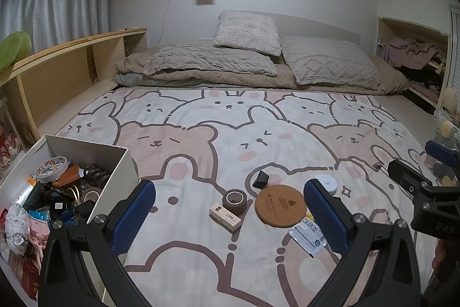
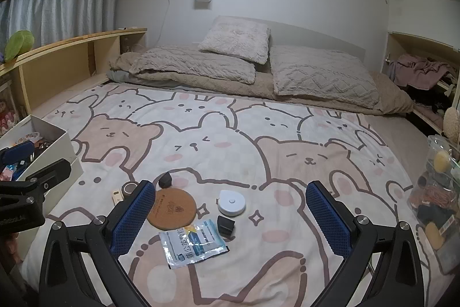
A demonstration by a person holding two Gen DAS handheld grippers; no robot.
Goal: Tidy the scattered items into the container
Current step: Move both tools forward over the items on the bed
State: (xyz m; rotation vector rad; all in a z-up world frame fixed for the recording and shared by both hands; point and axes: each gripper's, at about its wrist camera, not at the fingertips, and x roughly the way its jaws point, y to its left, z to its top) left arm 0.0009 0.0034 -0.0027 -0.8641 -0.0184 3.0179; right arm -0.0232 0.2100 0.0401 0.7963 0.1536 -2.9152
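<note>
Several small items lie on the animal-print bedspread: a cork coaster, a brown tape roll, a cream box, a black cube, a white round tape measure, a printed sachet and a second black block. A white box, full of odds and ends, stands at the left. My left gripper hovers open next to the box. My right gripper hovers open above the sachet, holding nothing.
Folded blankets and pillows lie across the far end of the bed. A wooden shelf runs along the left wall. A clear bag of items sits at the bed's right edge, and clothes fill a shelf behind it.
</note>
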